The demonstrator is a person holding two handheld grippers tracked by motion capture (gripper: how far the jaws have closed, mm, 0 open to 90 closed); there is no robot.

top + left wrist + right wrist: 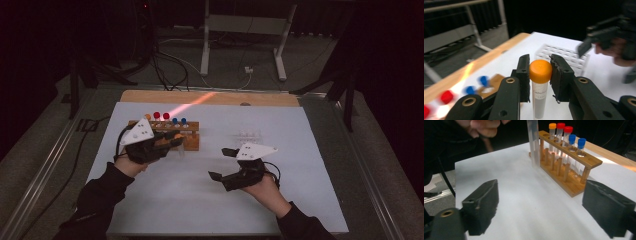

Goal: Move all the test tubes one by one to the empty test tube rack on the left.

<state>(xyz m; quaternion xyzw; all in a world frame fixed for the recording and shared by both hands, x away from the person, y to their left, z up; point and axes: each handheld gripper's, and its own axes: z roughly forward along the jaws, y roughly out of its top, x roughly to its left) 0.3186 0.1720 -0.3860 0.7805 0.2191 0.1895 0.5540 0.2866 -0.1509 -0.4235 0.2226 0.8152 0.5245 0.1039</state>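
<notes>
My left gripper (540, 65) is shut on a clear tube with an orange cap (540, 71), the pads pressing just at the cap, the tube upright. In the high view the left gripper (172, 142) sits at the near side of a wooden tube rack (191, 139). The held tube's clear body (533, 142) hangs by the wooden rack's (574, 185) end. The rack holds one orange-capped tube (552, 125), two red-capped (560, 125) and two blue-capped (581, 142). My right gripper (546, 205) is open and empty, low over the white board (222, 164).
A white plastic grid rack (248, 135) stands right of the wooden rack, beyond the right gripper; it is also in the left gripper view (564, 53). The white board (200, 210) lies on a table with a wooden strip (150, 96) at the back.
</notes>
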